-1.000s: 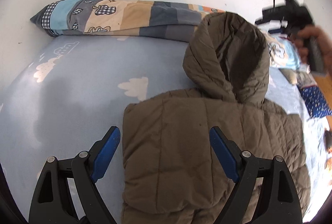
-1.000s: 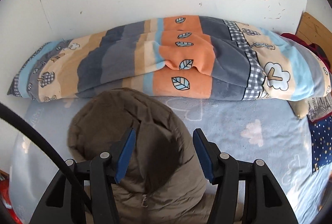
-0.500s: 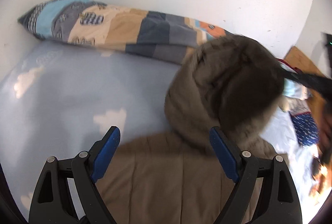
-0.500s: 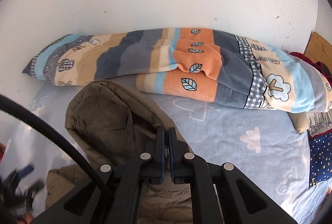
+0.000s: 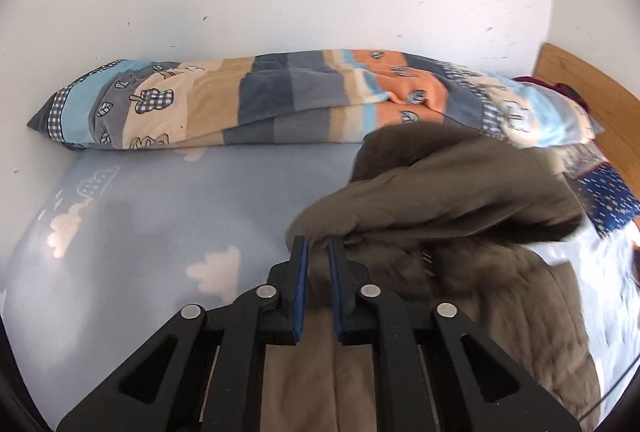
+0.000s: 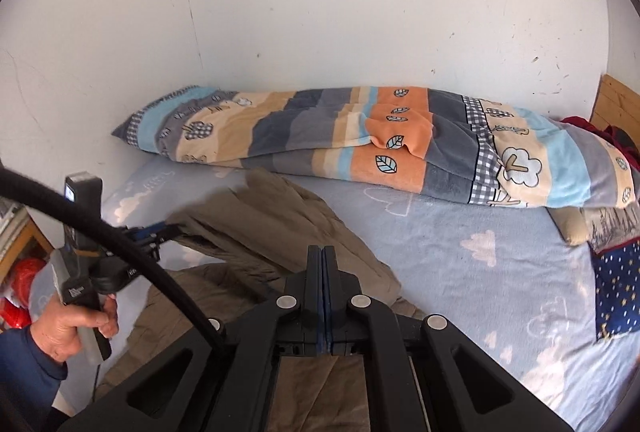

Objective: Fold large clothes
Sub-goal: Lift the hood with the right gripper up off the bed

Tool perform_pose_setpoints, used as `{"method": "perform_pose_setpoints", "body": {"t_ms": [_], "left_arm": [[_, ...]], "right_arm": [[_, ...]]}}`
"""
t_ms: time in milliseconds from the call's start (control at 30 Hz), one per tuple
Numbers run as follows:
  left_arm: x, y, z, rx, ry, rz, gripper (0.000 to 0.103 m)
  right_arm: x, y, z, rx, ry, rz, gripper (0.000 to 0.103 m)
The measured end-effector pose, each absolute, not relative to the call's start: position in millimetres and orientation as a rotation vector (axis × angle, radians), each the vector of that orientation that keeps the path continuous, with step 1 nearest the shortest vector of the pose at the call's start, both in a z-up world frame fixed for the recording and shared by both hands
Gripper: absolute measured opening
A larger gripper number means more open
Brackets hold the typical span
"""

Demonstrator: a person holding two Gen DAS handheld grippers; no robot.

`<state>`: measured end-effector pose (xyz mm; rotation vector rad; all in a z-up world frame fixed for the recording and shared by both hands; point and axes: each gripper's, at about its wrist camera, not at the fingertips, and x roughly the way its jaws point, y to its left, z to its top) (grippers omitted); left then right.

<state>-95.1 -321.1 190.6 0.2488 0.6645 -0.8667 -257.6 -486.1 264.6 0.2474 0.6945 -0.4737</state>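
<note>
Jacket (image 5: 460,192) hood pinched in the left gripper (image 5: 317,252); right gripper (image 6: 323,260) closed tight, contents unclear

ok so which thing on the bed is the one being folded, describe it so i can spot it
Start from the long patchwork quilt rolled against the white wall; on the pale blue cloud sheet before it lies a puffy olive-brown hooded jacket. It is the only plain, quilted item, and the left gripper pinches its hood.

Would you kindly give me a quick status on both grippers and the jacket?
Left gripper shut on jacket hood edge. Right gripper shut; hold on jacket unclear. Hood lifted off bed. Nothing in the way.
</note>
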Motion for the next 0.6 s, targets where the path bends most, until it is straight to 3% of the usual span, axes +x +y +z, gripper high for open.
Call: {"method": "perform_pose_setpoints", "body": {"t_ms": [233,300,367,400,467,533,600], "left_arm": [[-149.8,-266.4,177.1,0.253,0.726,-0.881,0.010],[-153.0,-260.5,173.0,0.247,0.748,-0.872,0.018],[-143.7,-259.8,170.9,0.202,0.804,-0.847,0.067],[-136.3,-258.3,172.5,0.141,0.831,-0.839,0.072],[-118.4,-260.7,175.0,0.038,0.893,-0.872,0.072],[-97.0,-267.7,175.7,-0.047,0.977,-0.893,0.072],[-87.0,-271.4,177.7,-0.086,1.007,-0.904,0.072]], "right_arm": [[-309.2,-452.4,232.0,0.405,0.709,-0.419,0.002],[-310.5,-453.6,216.0,0.503,0.723,-0.400,0.002],[-306.4,-459.8,203.6,0.620,0.725,-0.382,0.020],[-302.7,-465.6,199.2,0.692,0.699,-0.375,0.027],[-296.1,-475.8,197.1,0.795,0.655,-0.377,0.053],[-286.2,-492.9,199.3,0.897,0.595,-0.375,0.064],[-274.6,-512.1,206.4,0.946,0.563,-0.428,0.064]]}}
